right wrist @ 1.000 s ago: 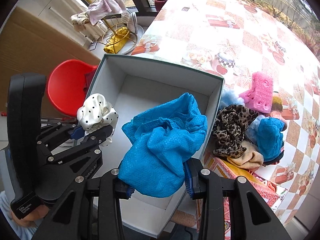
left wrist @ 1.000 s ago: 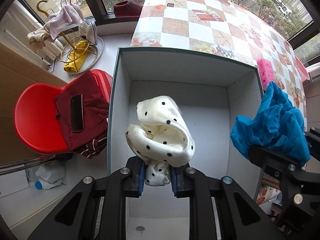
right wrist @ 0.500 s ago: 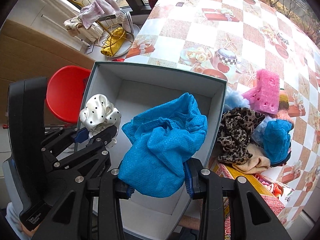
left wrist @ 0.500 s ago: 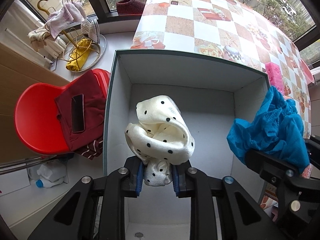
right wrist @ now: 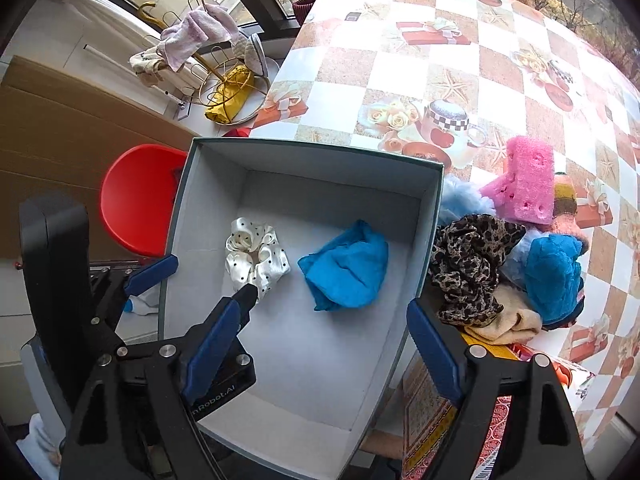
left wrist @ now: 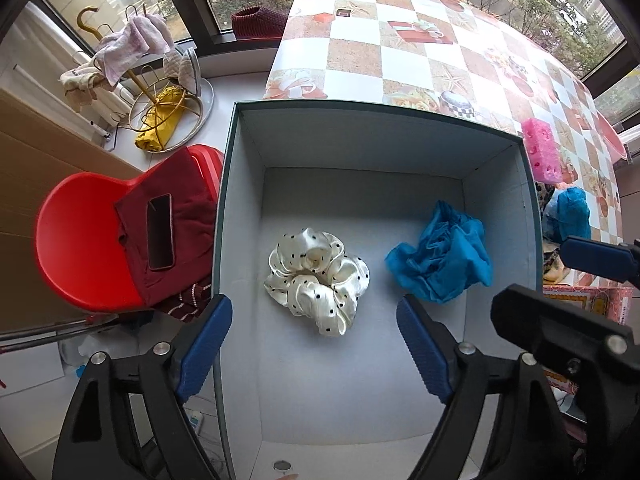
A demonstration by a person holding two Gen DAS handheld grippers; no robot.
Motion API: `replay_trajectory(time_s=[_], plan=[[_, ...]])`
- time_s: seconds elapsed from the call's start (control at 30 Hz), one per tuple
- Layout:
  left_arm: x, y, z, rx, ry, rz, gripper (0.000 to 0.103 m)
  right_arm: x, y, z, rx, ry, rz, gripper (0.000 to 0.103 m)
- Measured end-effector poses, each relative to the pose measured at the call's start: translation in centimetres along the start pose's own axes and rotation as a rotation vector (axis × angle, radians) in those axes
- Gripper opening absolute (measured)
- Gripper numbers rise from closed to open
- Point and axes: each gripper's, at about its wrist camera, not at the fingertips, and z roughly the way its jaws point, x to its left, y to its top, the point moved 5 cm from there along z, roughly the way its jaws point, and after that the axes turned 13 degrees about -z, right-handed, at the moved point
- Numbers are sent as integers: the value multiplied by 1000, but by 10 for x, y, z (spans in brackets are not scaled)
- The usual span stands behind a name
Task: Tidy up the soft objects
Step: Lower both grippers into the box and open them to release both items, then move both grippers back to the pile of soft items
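Left wrist view: the left tool (left wrist: 314, 336) is seen above the box (left wrist: 376, 120), its jaws opening wide with nothing gripped between them. The scrunchie (left wrist: 318, 280) lies on the box floor, near the middle. The blue cloth (left wrist: 440, 256) lies beside it, nearer the box's right wall and apart from the scrunchie. Beyond that wall, a pink sponge (left wrist: 542, 154) is seen on the counter (left wrist: 420, 52).

Right wrist view: the right tool (right wrist: 324, 332) is held over the box (right wrist: 312, 150), jaws also opening and nothing held; the blue cloth (right wrist: 346, 266) rests on the box floor below them, free of the pads. The scrunchie (right wrist: 256, 256) lies nearer the box's left wall. Outside the right wall a heap is left: a leopard scarf (right wrist: 470, 266), the pink sponge (right wrist: 524, 184) and other soft pieces.

The release is judged done. It is done well if both tools are lifted straight up, clear of the box rim, so no fabric is snagged, before the heap is approached.
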Motion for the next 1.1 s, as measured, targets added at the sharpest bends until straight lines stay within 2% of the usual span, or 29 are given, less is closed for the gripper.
replay_trajectory(time_s=[0.1, 0.2, 0.33, 0.6, 0.7, 0.83, 0.97, 1.1], plan=[[3, 0, -4, 7, -34, -39, 92, -1, 0, -7, -20, -13, 5, 103], [2, 0, -10, -2, -51, -47, 103, -1, 0, -17, -50, -11, 14, 103], [-1, -2, -18, -20, -58, -43, 103, 2, 0, -28, -73, -10, 9, 103], [-5, -8, -33, 9, -127, -61, 103, -5, -10, -63, -123, 34, 40, 103], [-10, -11, -36, 17, -127, -47, 103, -26, -18, -79, -135, 31, 82, 103], [-20, -13, -35, 23, -117, -31, 103, -77, -35, -92, -142, 3, 191, 103], [-32, -13, -36, 35, -115, -28, 103, -140, -57, -81, -82, -82, 313, 103], [-50, -10, -38, 50, -119, -20, 103, -188, -72, -53, -6, -103, 382, 103]])
